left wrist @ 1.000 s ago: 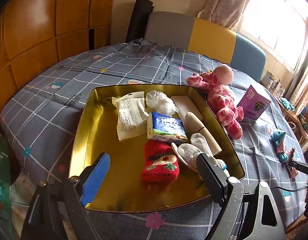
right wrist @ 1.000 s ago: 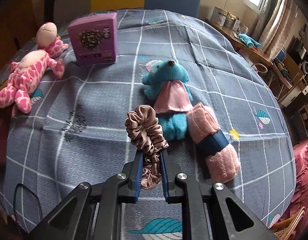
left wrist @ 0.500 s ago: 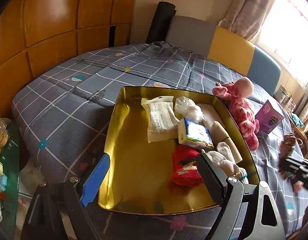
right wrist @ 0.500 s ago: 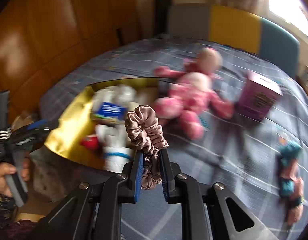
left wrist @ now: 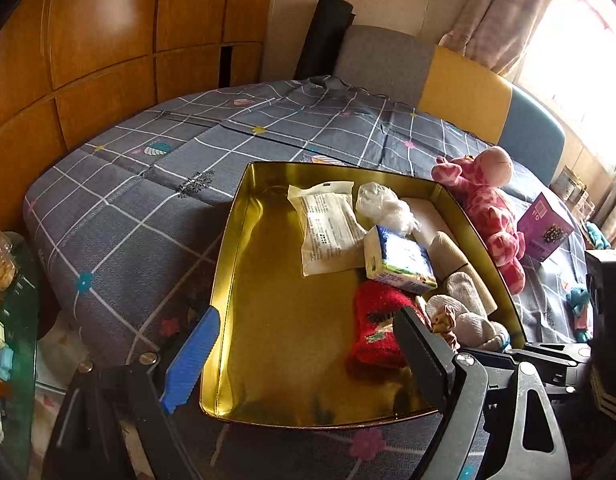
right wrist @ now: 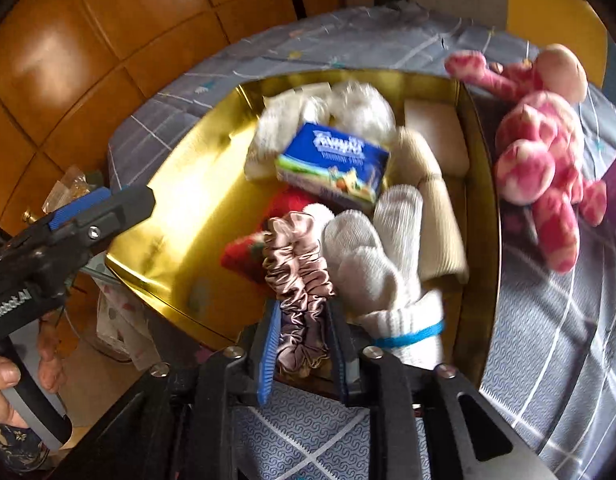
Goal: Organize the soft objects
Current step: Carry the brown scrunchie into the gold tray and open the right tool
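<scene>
A gold tin tray (left wrist: 268, 344) (right wrist: 164, 236) sits on the grey checked bedspread. It holds a red knit sock (left wrist: 377, 320), white socks (right wrist: 371, 256), a blue tissue pack (left wrist: 403, 262) (right wrist: 335, 164) and a paper packet (left wrist: 329, 224). My right gripper (right wrist: 304, 320) is shut on a pink satin scrunchie (right wrist: 298, 264) and holds it over the tray's near edge; the scrunchie also shows in the left wrist view (left wrist: 443, 320). My left gripper (left wrist: 304, 356) is open and empty at the tray's near edge.
A pink spotted plush (left wrist: 491, 208) (right wrist: 539, 152) lies just right of the tray. A purple box (left wrist: 545, 228) and a blue plush (left wrist: 577, 300) lie further right. A wooden wall stands behind on the left, a padded headboard at the back.
My right gripper has swung left with the scrunchie, from the blue plush area to over the tray. My left gripper has shifted slightly left and stays open.
</scene>
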The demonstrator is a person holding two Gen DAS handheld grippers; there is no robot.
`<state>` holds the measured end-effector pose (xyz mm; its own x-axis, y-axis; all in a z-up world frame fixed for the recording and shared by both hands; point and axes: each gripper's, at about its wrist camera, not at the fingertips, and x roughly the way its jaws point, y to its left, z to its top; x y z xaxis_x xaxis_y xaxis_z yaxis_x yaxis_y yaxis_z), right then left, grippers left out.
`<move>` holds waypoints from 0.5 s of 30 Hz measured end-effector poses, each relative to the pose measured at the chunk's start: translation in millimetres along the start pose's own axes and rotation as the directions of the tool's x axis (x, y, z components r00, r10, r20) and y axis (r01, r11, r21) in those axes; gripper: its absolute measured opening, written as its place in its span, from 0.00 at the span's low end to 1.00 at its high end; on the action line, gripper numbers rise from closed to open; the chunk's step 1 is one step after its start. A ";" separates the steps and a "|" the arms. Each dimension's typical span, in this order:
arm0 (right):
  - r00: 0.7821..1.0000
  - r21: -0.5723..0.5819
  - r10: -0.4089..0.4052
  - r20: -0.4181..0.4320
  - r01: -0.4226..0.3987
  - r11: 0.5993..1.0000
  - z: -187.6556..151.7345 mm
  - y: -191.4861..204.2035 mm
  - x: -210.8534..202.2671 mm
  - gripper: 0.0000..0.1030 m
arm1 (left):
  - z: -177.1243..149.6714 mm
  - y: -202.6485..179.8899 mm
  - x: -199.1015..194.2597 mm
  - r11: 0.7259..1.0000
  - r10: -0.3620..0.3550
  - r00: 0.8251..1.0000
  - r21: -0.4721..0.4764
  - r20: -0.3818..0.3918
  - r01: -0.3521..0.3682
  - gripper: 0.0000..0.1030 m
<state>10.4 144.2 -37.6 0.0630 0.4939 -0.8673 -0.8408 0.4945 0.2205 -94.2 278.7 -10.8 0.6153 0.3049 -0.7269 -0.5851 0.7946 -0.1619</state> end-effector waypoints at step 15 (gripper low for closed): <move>0.997 0.035 -0.034 0.065 0.032 0.999 -7.3 -11.6 -21.4 0.30 | 1.1 -12.4 -9.0 0.999 -0.007 1.000 0.041 0.028 0.006 0.86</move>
<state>14.8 122.6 -24.8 0.1264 0.5221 -0.8435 -0.8190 0.5346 0.2082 -91.9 266.7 -1.5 0.6342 0.3141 -0.7065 -0.5590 0.8175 -0.1384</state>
